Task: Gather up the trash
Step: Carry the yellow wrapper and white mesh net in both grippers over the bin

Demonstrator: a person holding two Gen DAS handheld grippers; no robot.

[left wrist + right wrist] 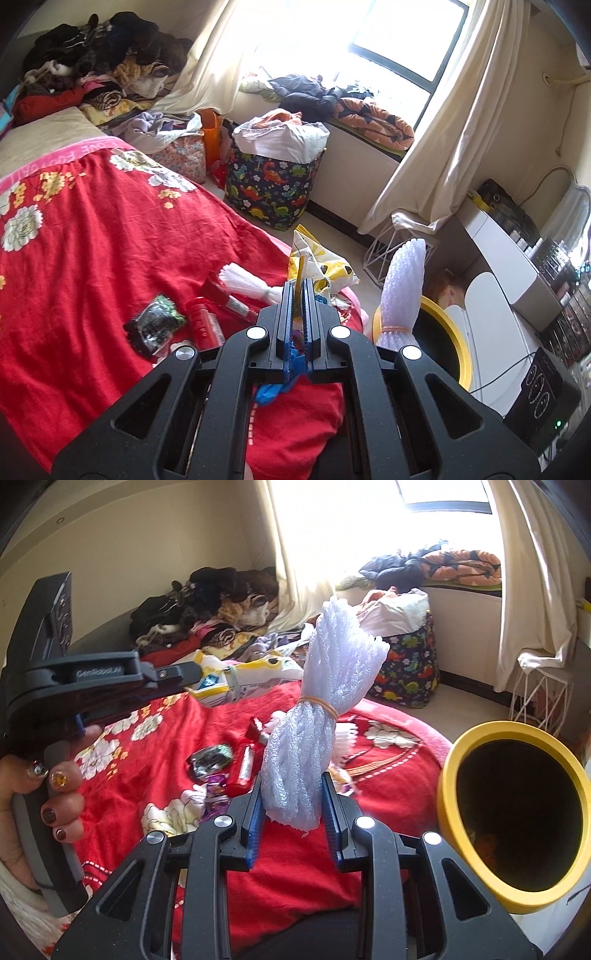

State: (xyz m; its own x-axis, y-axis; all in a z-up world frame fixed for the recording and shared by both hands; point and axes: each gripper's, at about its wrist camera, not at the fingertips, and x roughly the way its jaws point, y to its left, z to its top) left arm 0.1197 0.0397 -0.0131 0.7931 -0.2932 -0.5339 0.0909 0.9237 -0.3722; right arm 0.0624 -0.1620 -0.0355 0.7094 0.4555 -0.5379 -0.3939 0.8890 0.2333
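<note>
— What's the right gripper (293, 806) got?

— A white foam-net bundle (325, 709), tied round the middle with a rubber band. Its lower end sits squarely between the blue fingers (255, 823), both pressing on it, and the rest stands up past the tips, leaning a bit toward the window.

— And the left gripper (299, 295)?

— Fingers clamped together on a flat edge of a yellow and white snack bag (321, 264). The bag sticks out beyond the tips, crumpled, hanging over the bed's edge. From the right wrist view you see a person's hand (55, 797) wrapped round that gripper's handle.

— Where's the bin?

— The yellow-rimmed bin (517, 812) stands just beside the bed, right of the foam bundle, its dark mouth open.

— Anything lying on the bed?

— On the red flowered blanket (92, 258), beyond the fingers: a red tube (203, 326), a dark crinkled wrapper (155, 325) and a white tassel-like piece (243, 280), close together. Farther off, a dinosaur-print basket (273, 188) on the floor, then clothes piled by the window.
</note>
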